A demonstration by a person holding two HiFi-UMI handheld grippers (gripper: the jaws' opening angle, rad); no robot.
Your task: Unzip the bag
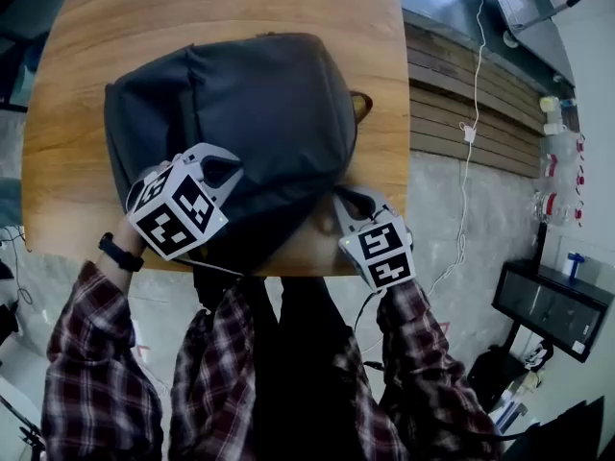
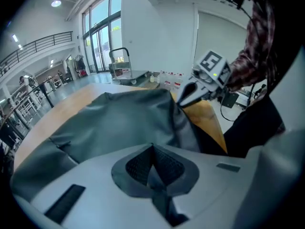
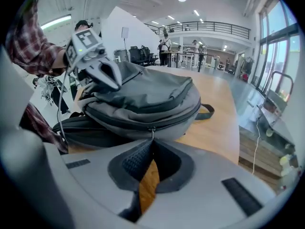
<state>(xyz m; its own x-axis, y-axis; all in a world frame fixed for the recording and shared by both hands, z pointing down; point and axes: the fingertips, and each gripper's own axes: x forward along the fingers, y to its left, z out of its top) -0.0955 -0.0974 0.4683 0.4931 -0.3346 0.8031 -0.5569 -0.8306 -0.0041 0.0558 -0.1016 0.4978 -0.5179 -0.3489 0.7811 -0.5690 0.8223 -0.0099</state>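
Observation:
A dark grey backpack (image 1: pixel 259 113) lies flat on the wooden table (image 1: pixel 192 8). My left gripper (image 1: pixel 223 169) rests on the bag's near-left part; in the left gripper view it (image 2: pixel 152 149) is shut on a fold of the bag's fabric (image 2: pixel 124 123). My right gripper (image 1: pixel 352 202) is at the bag's near-right corner. In the right gripper view its tips (image 3: pixel 152 141) are shut on the zipper pull (image 3: pixel 152 131), which hangs from the closed zipper line along the bag's side (image 3: pixel 143 97).
The table's near edge (image 1: pixel 317 269) runs just under both grippers, and the bag's black straps (image 3: pixel 81 130) hang over it. A brown loop (image 1: pixel 363 104) sticks out at the bag's right. A white cable (image 1: pixel 471 133) lies on the floor to the right.

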